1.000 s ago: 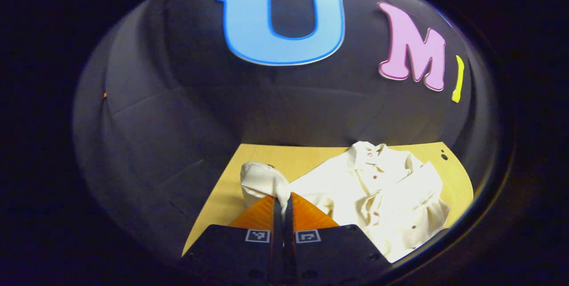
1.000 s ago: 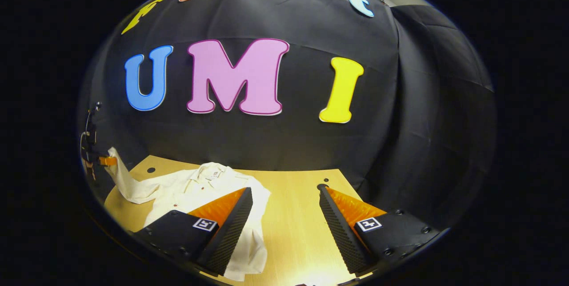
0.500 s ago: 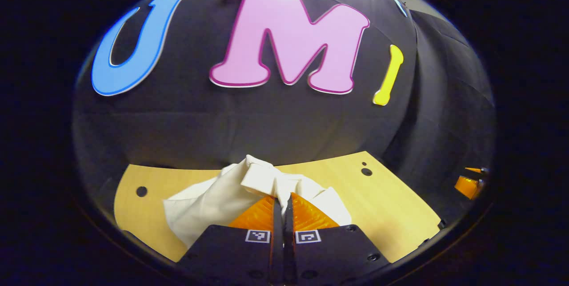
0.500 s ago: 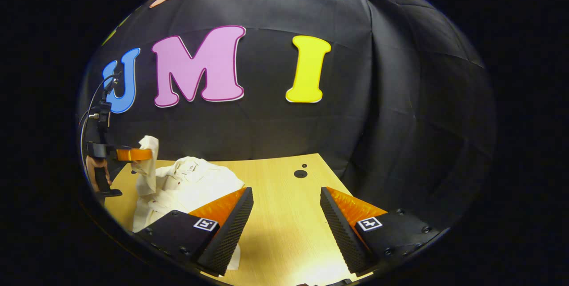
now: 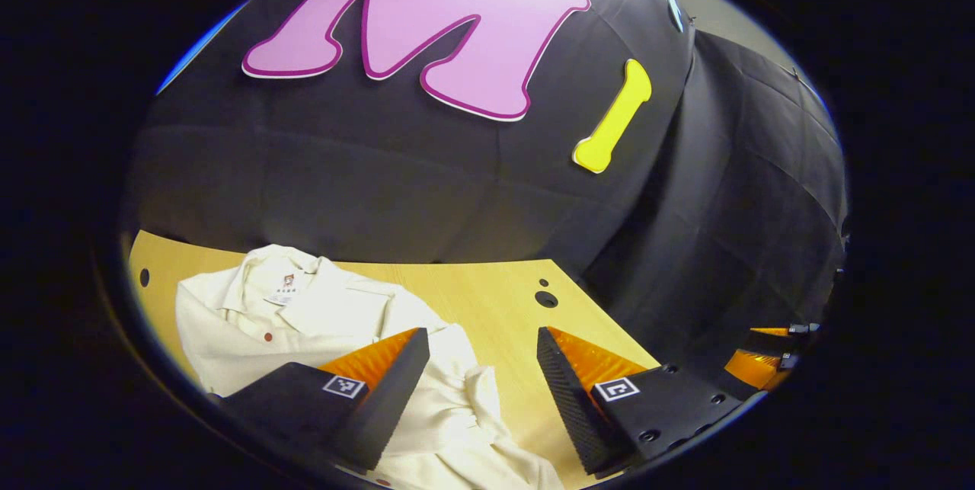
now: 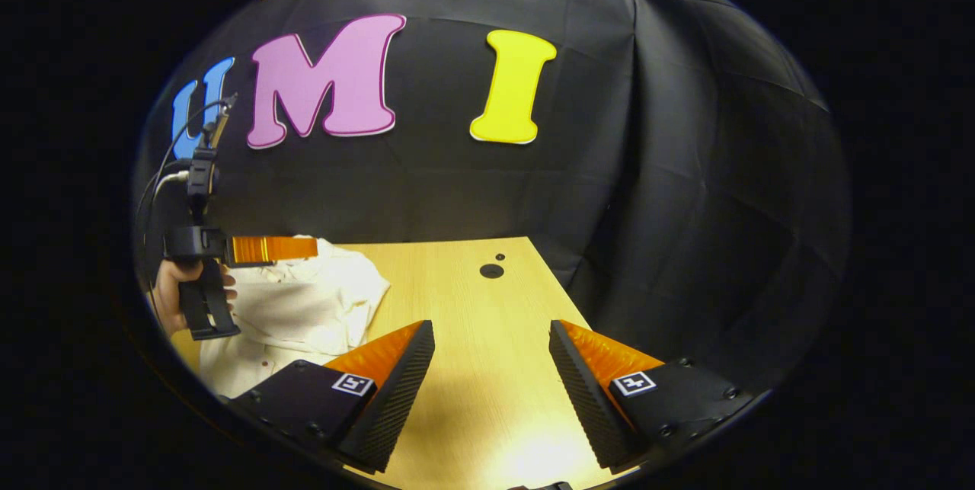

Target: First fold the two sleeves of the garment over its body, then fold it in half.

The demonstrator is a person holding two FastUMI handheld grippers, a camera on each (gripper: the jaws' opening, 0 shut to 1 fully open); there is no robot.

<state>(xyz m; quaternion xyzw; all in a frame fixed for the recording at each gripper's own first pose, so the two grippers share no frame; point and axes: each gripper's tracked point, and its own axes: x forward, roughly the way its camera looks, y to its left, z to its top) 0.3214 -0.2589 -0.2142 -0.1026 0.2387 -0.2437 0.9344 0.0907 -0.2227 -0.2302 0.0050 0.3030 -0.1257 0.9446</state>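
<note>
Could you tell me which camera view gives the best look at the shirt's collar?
The left gripper view: the collar lies open, facing the camera, on the shirt. In the right gripper view the left gripper covers the shirt's top edge.

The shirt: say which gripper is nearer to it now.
Left. The left gripper hangs open right over the shirt, one finger above the cloth. The right gripper is open over bare table beside it.

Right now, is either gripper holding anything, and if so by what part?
Nothing is held. The left gripper is open above the shirt, and the right gripper is open over the bare table.
</note>
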